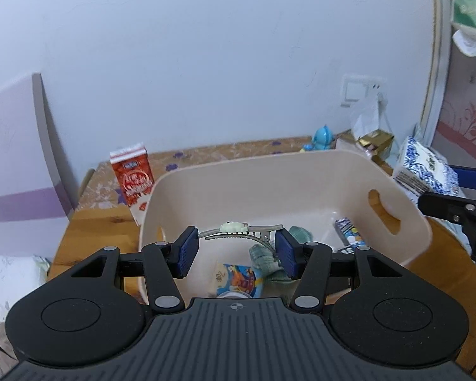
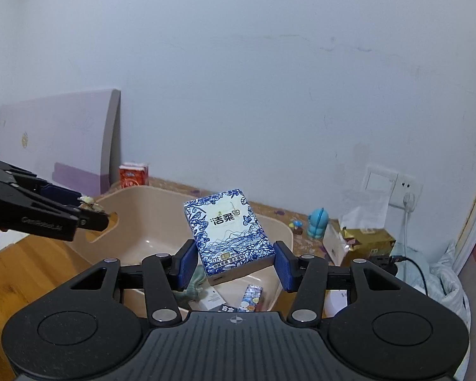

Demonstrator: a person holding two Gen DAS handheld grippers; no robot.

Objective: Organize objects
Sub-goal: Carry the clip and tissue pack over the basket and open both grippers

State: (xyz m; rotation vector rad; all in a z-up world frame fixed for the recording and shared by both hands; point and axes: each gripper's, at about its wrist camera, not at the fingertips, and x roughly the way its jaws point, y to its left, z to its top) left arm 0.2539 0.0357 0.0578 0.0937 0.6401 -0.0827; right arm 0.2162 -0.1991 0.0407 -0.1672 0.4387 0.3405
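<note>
My left gripper is shut on a grey hair clip with a pale ornament, held crosswise above the beige plastic bin. In the bin lie a green cloth, a colourful cup and a small blue carton. My right gripper is shut on a blue-and-white tissue pack, held over the bin's right rim. The pack also shows in the left wrist view. The left gripper shows at the left of the right wrist view.
A red milk carton stands left of the bin on the wooden table. A blue toy figure, a gold packet and a plastic bag sit behind the bin by the wall socket. A lilac board leans at the left.
</note>
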